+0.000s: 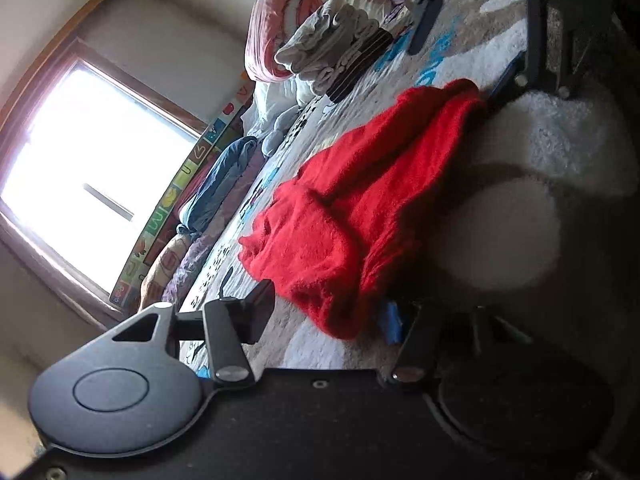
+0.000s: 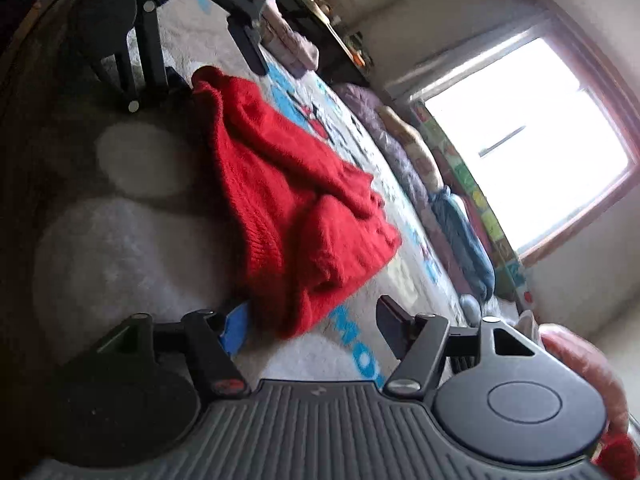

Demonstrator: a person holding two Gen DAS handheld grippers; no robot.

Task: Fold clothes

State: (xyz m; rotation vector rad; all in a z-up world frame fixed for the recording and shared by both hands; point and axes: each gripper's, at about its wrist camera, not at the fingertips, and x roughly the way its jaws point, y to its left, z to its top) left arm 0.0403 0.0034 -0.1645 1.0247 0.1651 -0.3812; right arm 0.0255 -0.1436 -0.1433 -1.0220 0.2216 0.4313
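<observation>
A red knitted sweater (image 1: 360, 204) lies rumpled and partly folded on a fluffy patterned bed cover (image 1: 460, 12). My left gripper (image 1: 326, 320) is open, its fingers standing either side of the sweater's near corner. At the top of that view, the right gripper (image 1: 460, 60) is at the sweater's far end. The right wrist view shows the same sweater (image 2: 296, 208). There my right gripper (image 2: 312, 328) is open, with the sweater's near corner between its fingers. The left gripper (image 2: 216, 70) straddles the far corner. Neither gripper is clamped on the cloth.
A stack of folded clothes (image 1: 340, 52) and a pink quilt (image 1: 272, 20) sit at one end of the bed. A blue garment (image 2: 464, 240) and pillows line the side under a bright window (image 2: 528, 136). A cluttered shelf (image 2: 320, 8) stands beyond the bed.
</observation>
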